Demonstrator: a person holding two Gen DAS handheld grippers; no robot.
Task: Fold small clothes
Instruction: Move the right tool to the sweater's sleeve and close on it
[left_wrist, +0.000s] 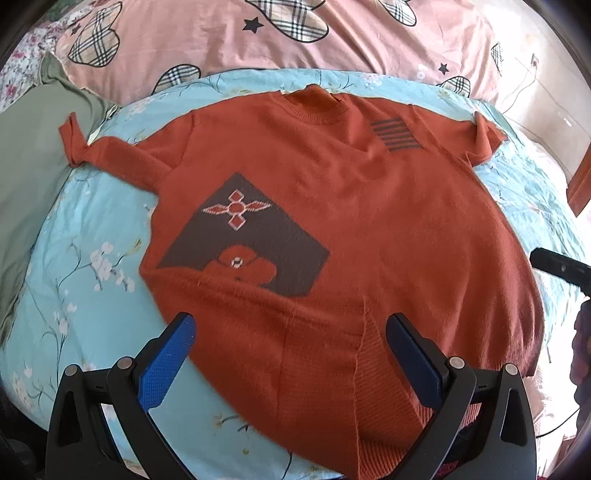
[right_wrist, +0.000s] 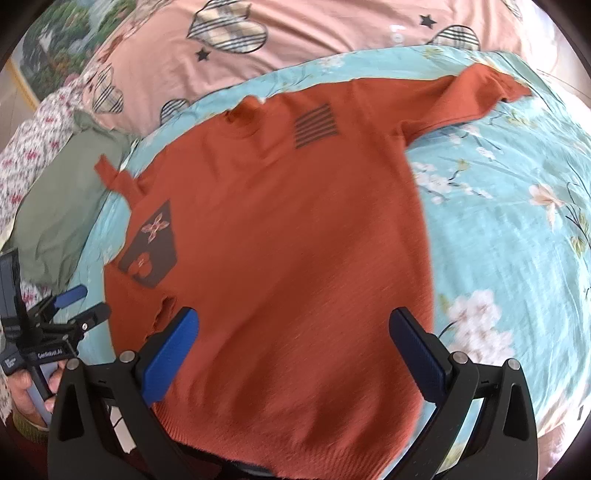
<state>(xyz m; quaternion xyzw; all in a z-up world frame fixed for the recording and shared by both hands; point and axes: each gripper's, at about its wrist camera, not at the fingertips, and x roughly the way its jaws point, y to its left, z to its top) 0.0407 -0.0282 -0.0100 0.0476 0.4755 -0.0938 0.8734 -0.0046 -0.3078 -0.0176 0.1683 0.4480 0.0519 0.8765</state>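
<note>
A small rust-orange knit sweater (left_wrist: 332, 206) lies spread flat, front up, on a light blue floral bed cover (left_wrist: 85, 236). It has a dark patch with a flower motif (left_wrist: 240, 240) and a block of dark stripes (left_wrist: 397, 134). Both sleeves reach outward. My left gripper (left_wrist: 291, 354) is open and empty above the sweater's hem. My right gripper (right_wrist: 295, 347) is open and empty above the sweater (right_wrist: 280, 229) near the hem. The left gripper also shows in the right wrist view (right_wrist: 83, 302) at the sweater's left edge.
A pink quilt with plaid hearts (left_wrist: 229, 40) lies beyond the sweater. A green cloth (left_wrist: 33, 155) lies at the left, under one sleeve end. Wooden furniture (left_wrist: 581, 181) stands at the far right. The bed edge runs below the hem.
</note>
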